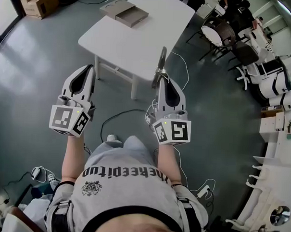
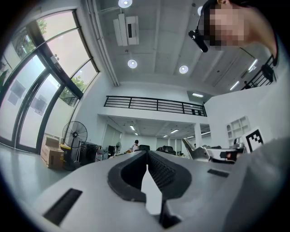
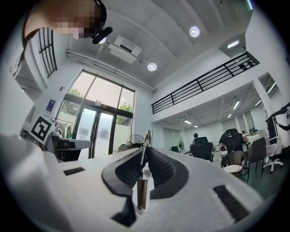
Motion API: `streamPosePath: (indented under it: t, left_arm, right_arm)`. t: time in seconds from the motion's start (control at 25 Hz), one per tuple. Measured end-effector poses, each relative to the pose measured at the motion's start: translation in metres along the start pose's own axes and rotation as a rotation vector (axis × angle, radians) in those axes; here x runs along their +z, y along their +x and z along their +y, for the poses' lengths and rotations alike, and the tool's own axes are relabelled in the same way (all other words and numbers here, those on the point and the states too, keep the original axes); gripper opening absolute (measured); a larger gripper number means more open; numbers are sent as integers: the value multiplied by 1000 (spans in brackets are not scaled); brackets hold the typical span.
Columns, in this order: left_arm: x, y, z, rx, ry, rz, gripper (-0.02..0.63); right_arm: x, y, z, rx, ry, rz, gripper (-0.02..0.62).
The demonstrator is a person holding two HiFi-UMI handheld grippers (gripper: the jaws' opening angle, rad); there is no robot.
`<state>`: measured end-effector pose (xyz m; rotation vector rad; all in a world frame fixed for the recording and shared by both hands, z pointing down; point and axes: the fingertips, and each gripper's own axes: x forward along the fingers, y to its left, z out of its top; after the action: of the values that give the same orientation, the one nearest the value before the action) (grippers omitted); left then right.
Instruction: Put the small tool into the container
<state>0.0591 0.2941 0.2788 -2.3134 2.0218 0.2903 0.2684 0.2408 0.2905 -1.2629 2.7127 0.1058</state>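
Observation:
My right gripper (image 1: 160,83) is shut on a thin metal tool (image 1: 161,65) whose slim end sticks out past the fingertips, toward the table. In the right gripper view the tool (image 3: 142,192) runs lengthwise between the closed jaws of the right gripper (image 3: 144,153). The left gripper (image 1: 90,68) is held level beside it, shut with nothing in it; in its own view the left gripper (image 2: 147,152) shows both pads meeting. A flat brown-grey container (image 1: 124,12) lies on the white table (image 1: 149,36), well ahead of both grippers.
Both grippers hover over the grey floor, short of the table's near edge. A black cable (image 1: 117,117) loops on the floor below. Office chairs (image 1: 244,50) crowd the right, with white shelving (image 1: 273,157) along the right edge. A cardboard box (image 1: 40,1) sits at far left.

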Motion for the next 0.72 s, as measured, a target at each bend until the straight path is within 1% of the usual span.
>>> streamPosePath:
  t: [0.12,0.2,0.28,0.36,0.48,0.6,0.72]
  left_arm:
    - [-2,-8,12,8,-3,-13,12]
    - [-4,-10,18,14,-13,0,12]
    - [-6,-9,22,11,-20,8,12]
    - [-9,-4,27,4,-21,-6,12]
    - [-11,10,37,13,-24,10,12]
    - [-18,29,54,15,-18,-9,11]
    - [-18,54,69,33,-18,8,12]
  right_arm:
    - [-1,0,8,-7,4,-12,21]
    - [-5,4,12,-6,6,-8,21]
    - [-9,9,14,-4,7,-4,21]
    - [-12,17,14,0,8,-6,21]
    - [-17,36,9,6,10,-7,21]
    - [-25,61,3,12,16,-9,21]
    - [-30,90,-8,20,19,-10,21]
